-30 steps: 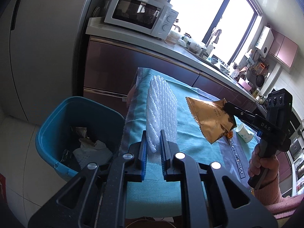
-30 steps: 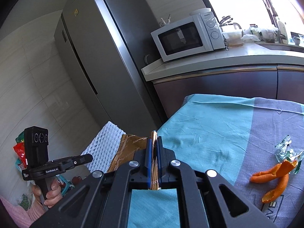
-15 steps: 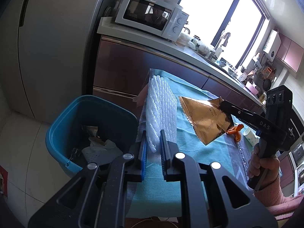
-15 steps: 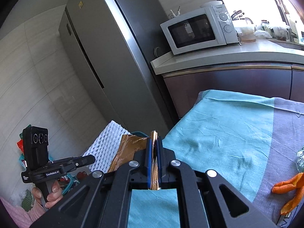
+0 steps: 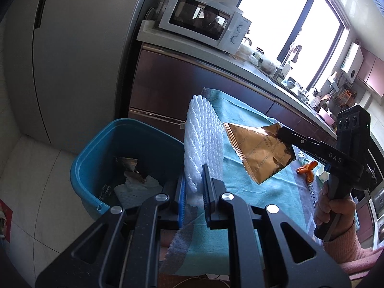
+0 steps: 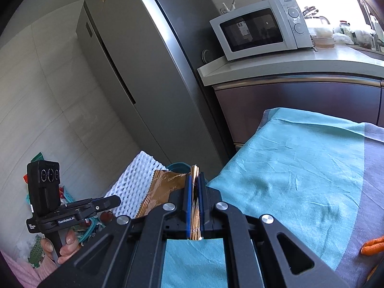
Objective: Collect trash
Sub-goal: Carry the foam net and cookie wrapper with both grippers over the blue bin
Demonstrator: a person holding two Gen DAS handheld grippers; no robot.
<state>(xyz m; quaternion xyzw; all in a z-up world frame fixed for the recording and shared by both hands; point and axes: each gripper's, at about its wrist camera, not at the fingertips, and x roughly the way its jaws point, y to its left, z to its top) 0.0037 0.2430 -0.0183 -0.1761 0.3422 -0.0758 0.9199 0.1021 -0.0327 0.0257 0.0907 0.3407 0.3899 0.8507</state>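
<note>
My left gripper [image 5: 194, 175] is shut on a white foam net sleeve [image 5: 204, 141], held upright over the table's left edge beside the blue trash bin [image 5: 96, 158]. My right gripper [image 6: 195, 182] is shut on a gold foil wrapper [image 6: 163, 189], held in the air over the teal cloth. In the left wrist view the right gripper [image 5: 282, 132] holds the wrapper [image 5: 259, 153] just right of the foam sleeve. In the right wrist view the left gripper [image 6: 112, 199] holds the sleeve [image 6: 134, 180] at lower left.
The bin holds crumpled paper and wrappers [image 5: 134, 182]. Orange peel [image 5: 307, 168] and a small clear wrapper [image 5: 301, 154] lie on the teal-and-grey tablecloth [image 6: 300, 168]. A fridge [image 6: 144, 72], a counter with a microwave [image 6: 261, 28], and dark cabinets stand behind.
Both grippers have moved left toward the bin with their loads. The bin now shows larger and closer under the foam sleeve; the peel has slid to the right edge of the right wrist view.
</note>
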